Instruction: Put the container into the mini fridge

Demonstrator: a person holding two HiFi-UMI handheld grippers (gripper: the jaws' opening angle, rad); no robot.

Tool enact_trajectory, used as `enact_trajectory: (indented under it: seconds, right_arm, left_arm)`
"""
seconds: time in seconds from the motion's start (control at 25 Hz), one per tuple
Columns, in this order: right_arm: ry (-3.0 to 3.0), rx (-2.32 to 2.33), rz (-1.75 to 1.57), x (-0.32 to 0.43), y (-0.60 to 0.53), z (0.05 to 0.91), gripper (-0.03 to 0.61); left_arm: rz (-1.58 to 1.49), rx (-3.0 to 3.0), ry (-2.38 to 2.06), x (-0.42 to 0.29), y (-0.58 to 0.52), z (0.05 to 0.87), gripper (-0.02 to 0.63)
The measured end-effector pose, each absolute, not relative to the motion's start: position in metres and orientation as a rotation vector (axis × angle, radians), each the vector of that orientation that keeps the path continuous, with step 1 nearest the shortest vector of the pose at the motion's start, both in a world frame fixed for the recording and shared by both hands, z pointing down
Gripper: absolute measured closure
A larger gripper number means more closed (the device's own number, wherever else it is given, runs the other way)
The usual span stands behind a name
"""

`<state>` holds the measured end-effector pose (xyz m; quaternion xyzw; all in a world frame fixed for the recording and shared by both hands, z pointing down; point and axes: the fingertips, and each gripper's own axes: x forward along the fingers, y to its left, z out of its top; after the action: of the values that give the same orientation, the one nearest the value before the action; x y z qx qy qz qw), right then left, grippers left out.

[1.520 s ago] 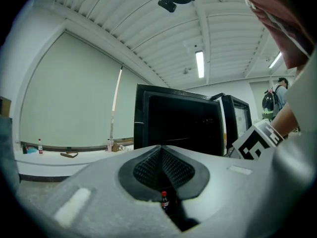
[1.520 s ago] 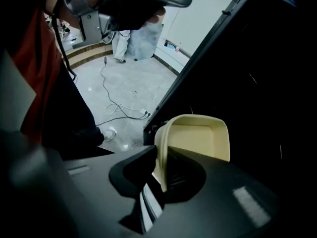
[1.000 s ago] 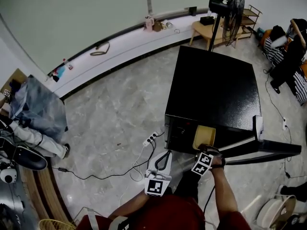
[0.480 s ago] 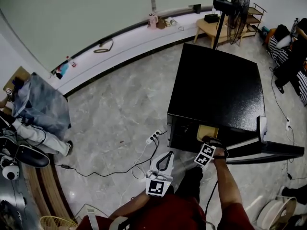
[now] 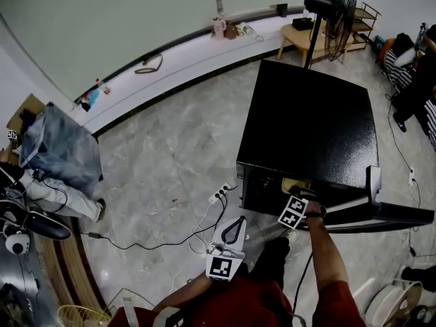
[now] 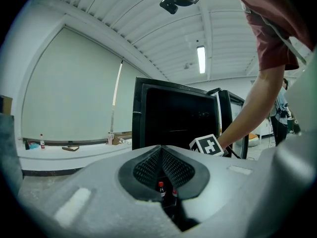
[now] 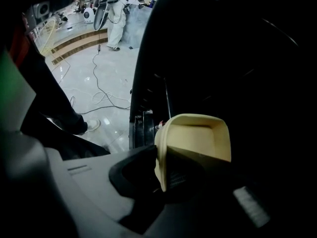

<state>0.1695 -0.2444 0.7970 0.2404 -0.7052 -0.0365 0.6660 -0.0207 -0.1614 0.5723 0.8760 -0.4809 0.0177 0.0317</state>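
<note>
Seen from above, 1 black mini fridge point(image 5: 306, 125) stands on the marble floor point(image 5: 170, 155), its door point(image 5: 388, 216) swung open to the right. The right gripper point(image 5: 298, 197) reaches into the open front – a sliver of the pale yellow container point(image 5: 294, 183) shows just ahead of its marker cube. The left gripper point(image 5: 236, 222) hangs lower, near the person's body, above the floor – a white power strip point(image 5: 216, 196) lies nearby.

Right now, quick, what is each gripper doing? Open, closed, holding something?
Left gripper: closed, holding nothing.
Right gripper: closed on the cream container.
</note>
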Motion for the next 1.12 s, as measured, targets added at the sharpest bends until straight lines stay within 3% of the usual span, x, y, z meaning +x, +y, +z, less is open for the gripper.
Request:
enact_trajectory:
  seconds: [0.92, 1.12]
  right_arm:
    - [-1.496, 0.613, -0.179, 0.185, -0.307, 0.801, 0.518]
    - [-1.488, 0.654, -0.174, 0.187, -0.313, 0.801, 0.418]
  left_arm:
    - [0.121, 2.682, -1.505, -0.027, -0.168, 0.574, 0.609]
    - [0.129, 2.65, -1.512, -0.03, -0.173, 0.579, 0.609]
